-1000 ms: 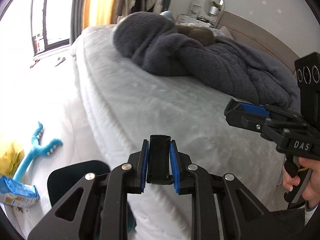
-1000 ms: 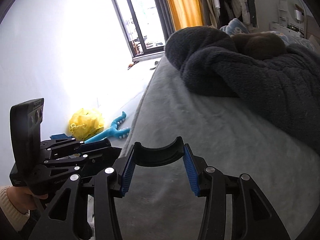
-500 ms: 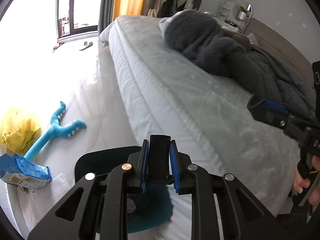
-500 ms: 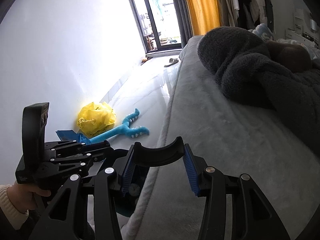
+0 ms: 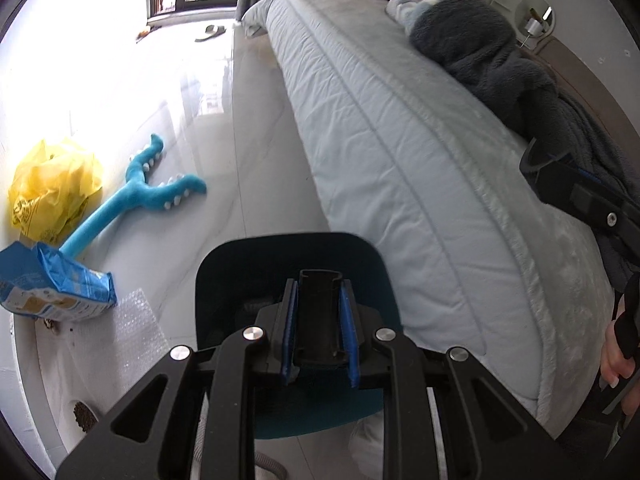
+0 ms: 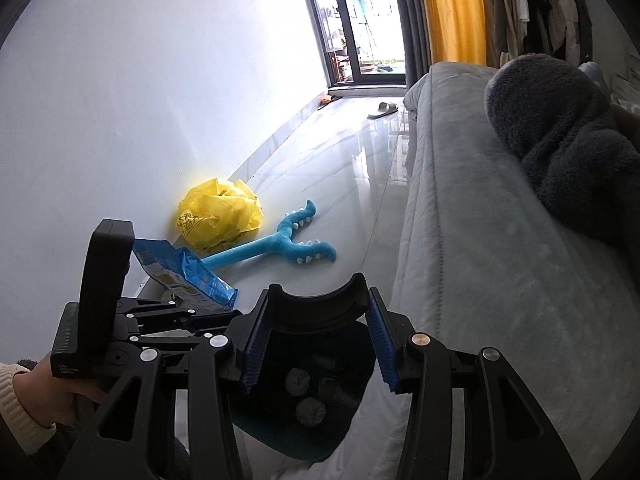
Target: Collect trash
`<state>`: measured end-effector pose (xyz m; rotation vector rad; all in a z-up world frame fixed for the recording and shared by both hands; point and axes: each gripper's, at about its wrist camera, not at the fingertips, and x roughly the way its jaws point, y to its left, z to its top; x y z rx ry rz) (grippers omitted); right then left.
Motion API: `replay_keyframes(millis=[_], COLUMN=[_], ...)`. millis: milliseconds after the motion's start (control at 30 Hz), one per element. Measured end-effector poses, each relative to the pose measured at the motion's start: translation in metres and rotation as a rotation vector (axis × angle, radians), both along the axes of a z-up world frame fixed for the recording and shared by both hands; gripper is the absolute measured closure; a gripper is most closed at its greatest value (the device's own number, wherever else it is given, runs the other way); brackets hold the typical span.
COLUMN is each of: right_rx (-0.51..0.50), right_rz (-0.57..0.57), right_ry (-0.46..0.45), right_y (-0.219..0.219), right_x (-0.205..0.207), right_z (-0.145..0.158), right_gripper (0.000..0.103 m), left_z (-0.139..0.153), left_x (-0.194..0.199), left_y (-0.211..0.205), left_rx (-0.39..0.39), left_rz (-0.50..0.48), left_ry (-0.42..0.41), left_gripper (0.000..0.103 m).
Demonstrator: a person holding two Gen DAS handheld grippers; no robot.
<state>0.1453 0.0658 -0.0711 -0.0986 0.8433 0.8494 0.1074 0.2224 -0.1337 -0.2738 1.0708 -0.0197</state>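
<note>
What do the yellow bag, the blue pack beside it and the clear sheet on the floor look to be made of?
Yellow bag: thin plastic film, crumpled, light glowing through it. Blue pack: probably glossy printed plastic or foil laminate, creased, open end folded. Clear sheet: bubble wrap by its dotted texture, transparent.

The teal bin (image 5: 288,256) sits half behind the left gripper (image 5: 318,320) — its inside can't be read from the left wrist view. From the right wrist, a few grey wads (image 6: 298,382) show in it, too blurred to name. The blue packet (image 5: 48,288) runs off the picture's edge, print illegible. The yellow bag (image 6: 218,216) carries writing too small to read — and the right gripper (image 5: 580,196) is cut off at the frame edge.
</note>
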Motion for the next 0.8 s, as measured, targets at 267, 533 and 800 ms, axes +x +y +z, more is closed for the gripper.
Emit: replay_keyframes(millis=[267,533,800], right_rx=[-0.029,-0.105,-0.167], right_rz=[0.041,0.037,0.042], right_ry=[0.023,0.067,0.130], right_y=[0.037,0.059,0.074], right_x=[-0.002,0.004,0.003], right_z=[-0.015,-0.043,-0.072], right_gripper=[0.056,0.056,0.056], left_z=[-0.011,0.003,0.029], left_x=[-0.009,-0.019,-0.029], left_y=[0.025,0.050,0.064], left_rx=[-0.015,0.019,0.037], left_rz=[0.032,0.086,0.094], left_ry=[0.047,-0.009,-0.135], left_gripper=[0.045,0.025,0.010])
